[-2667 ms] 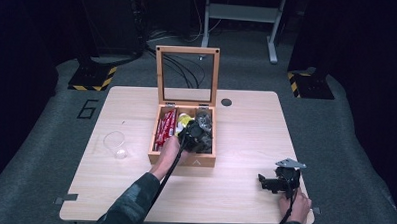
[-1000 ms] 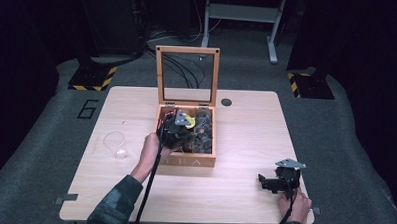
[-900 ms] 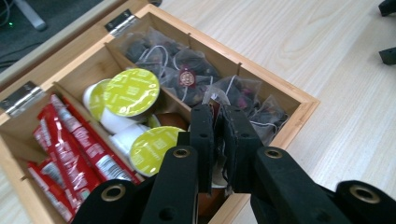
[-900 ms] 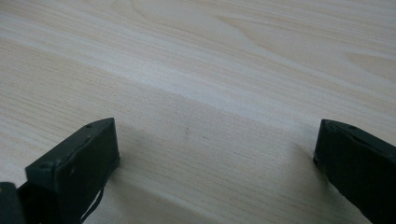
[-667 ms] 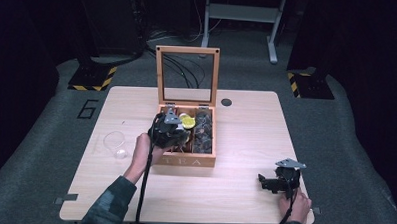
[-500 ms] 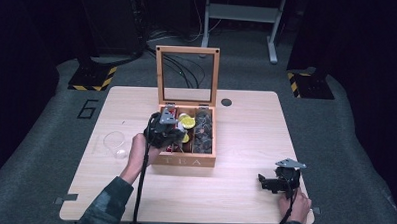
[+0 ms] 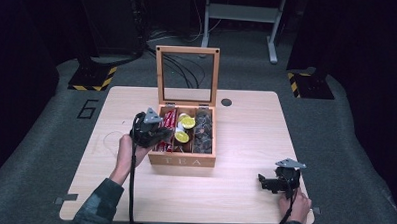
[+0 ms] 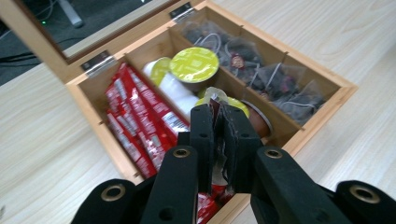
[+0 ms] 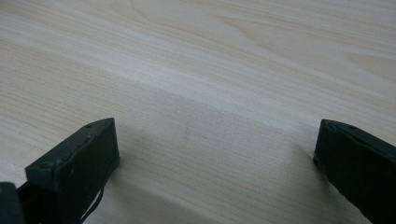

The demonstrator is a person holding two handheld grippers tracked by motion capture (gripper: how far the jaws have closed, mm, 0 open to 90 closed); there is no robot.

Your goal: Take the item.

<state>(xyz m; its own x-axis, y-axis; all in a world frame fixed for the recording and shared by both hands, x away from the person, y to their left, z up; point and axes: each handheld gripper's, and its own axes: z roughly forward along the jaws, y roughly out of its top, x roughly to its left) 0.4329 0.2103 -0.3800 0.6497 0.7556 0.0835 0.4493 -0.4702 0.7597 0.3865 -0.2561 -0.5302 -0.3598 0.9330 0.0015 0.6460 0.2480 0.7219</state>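
A wooden tea box (image 7: 182,161) stands open in the middle of the table, its glass lid (image 7: 187,76) upright. Inside are red packets (image 8: 135,112) on the left, yellow-green capsules (image 8: 194,65) in the middle and dark tea bags (image 8: 261,70) on the right. My left gripper (image 7: 158,134) hovers over the box's left side. In the left gripper view, this left gripper (image 8: 217,112) is shut on a thin dark tea bag (image 8: 219,140) in crinkly clear wrap. My right gripper (image 7: 267,183) rests open near the table's front right corner, with bare wood between its fingers (image 9: 74,154).
A small black round disc (image 7: 226,102) sits on the table behind the box. A faint clear ring-like item (image 7: 108,139) lies left of the box by my left hand. Beyond the table, cables and a metal stand (image 7: 240,13) are on the floor.
My left gripper has risen from the right compartment of dark tea bags and moved left across the box with a tea bag in its jaws. The right gripper has stayed put.
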